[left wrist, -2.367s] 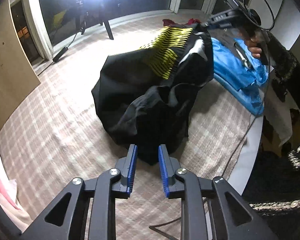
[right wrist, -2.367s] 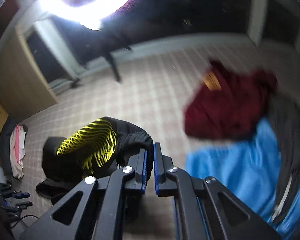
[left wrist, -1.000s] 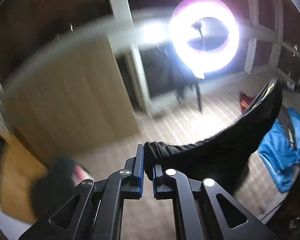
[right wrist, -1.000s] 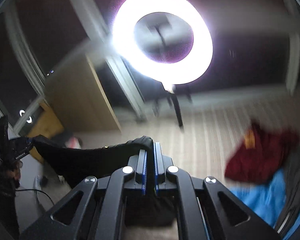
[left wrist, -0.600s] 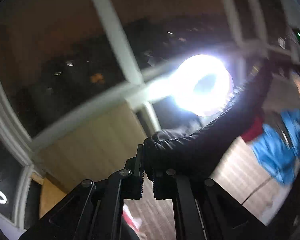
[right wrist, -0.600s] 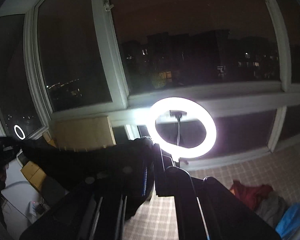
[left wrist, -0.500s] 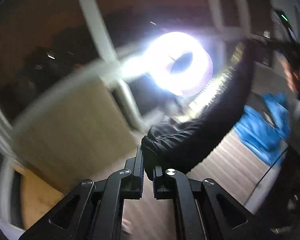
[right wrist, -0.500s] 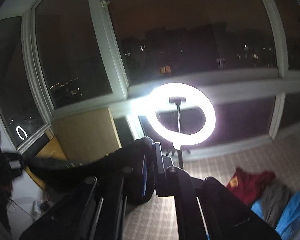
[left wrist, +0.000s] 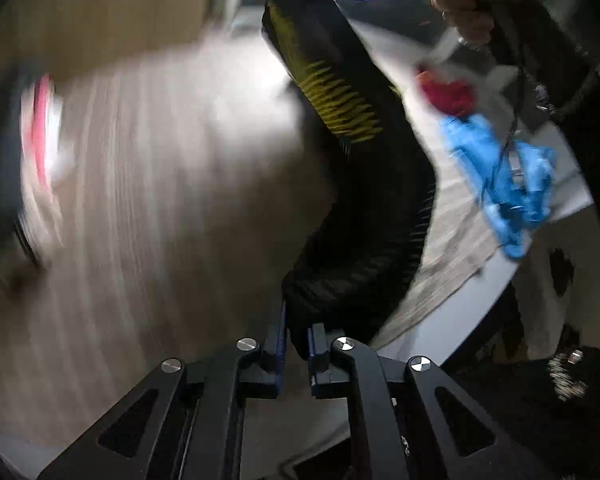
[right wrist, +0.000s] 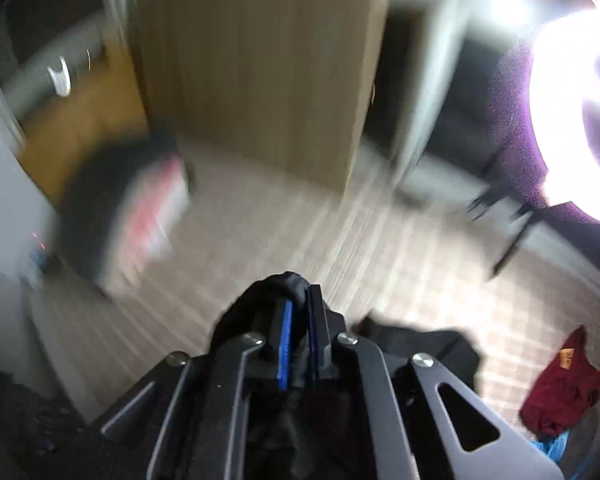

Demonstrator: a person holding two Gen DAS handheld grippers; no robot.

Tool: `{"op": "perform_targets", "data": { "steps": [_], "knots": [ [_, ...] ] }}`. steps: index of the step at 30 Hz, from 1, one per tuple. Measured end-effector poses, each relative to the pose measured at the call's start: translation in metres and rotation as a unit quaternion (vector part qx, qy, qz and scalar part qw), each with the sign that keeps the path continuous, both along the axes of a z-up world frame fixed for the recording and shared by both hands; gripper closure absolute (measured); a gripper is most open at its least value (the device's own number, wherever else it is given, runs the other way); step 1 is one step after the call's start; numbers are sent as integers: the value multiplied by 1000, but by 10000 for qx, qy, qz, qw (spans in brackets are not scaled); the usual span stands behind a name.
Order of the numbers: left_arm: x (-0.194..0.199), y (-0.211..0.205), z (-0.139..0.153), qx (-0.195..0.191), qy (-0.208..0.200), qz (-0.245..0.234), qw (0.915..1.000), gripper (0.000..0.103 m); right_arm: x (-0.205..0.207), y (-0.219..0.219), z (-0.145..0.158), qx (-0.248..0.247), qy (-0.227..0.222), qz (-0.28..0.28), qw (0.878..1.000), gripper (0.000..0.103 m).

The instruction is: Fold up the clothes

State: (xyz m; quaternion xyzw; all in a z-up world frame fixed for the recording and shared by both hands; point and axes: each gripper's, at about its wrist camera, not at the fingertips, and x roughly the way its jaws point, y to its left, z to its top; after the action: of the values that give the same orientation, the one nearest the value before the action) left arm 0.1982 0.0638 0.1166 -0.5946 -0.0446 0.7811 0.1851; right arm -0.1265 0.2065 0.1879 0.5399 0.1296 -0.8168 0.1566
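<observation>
**Black garment strung between your two tools above the checked cloth**

A pale checked cloth (left wrist: 148, 184) covers the broad surface below you, lit by a ring light (right wrist: 572, 120), with a red garment (right wrist: 560, 392) and a blue garment (left wrist: 500, 176) lying off to your right. Your left tool (left wrist: 296, 344) pinches one end of the black garment (left wrist: 364, 184), its jaws having just eased slightly wider with cloth still between them. Your right tool (right wrist: 298, 344) is pressed together on the other end. The garment's long axis runs from the left tool up and away toward your right hand (left wrist: 464, 8), sagging in between. I judge you need both ends level before laying it flat.
</observation>
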Motion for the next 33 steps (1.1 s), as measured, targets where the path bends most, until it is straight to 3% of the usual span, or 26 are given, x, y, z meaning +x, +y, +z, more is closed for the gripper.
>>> {"op": "perform_targets", "data": {
  "steps": [2,4,6,8,10,13,15,19,23,24,25,26,27,33],
  "knots": [
    [5,-11,-19,-52,-247,73,9997,91,-1,-21,-41,400,-339,106,9986,96],
    [10,-22,-24,-108,-296,73,9995,93,9,-28,-57,343,-499,306,9977,91],
    [11,-35,-15,-116,-192,27,9997,93,26,-21,-47,299,-363,288,9985,84],
    [8,-48,-7,-152,-91,-8,9998,91,43,-11,-32,283,-178,230,9992,65],
    [4,-58,-1,-186,9,-16,9998,91,65,3,-19,73,-72,-60,9999,57],
    [-8,-73,2,-231,125,-64,9996,91,101,20,-21,-725,-284,-544,9955,57],
    [-22,-80,-4,-186,142,-124,9996,91,125,11,-38,-939,-566,-587,9922,57],
    [-43,-73,-20,-191,90,-382,9990,91,148,-24,-83,-747,-1087,-417,9904,57],
    [-58,-66,-31,-134,29,-653,9978,91,148,-44,-113,-30,-1151,-452,9923,57],
    [-62,-64,-33,-92,13,-697,9975,91,147,-45,-119,97,-1207,-445,9916,57],
    [-66,-61,-34,-46,-1,-750,9972,91,148,-46,-123,163,-1237,-421,9913,65],
    [-69,-59,-35,-3,-8,-788,9969,90,149,-45,-124,185,-1217,-405,9916,90],
    [-73,-56,-37,39,-12,-812,9967,87,150,-41,-122,212,-1186,-438,9917,99],
    [-97,-31,-46,231,-53,-959,9951,68,158,15,-77,-50,-669,-1094,9917,99]
  ]
}}
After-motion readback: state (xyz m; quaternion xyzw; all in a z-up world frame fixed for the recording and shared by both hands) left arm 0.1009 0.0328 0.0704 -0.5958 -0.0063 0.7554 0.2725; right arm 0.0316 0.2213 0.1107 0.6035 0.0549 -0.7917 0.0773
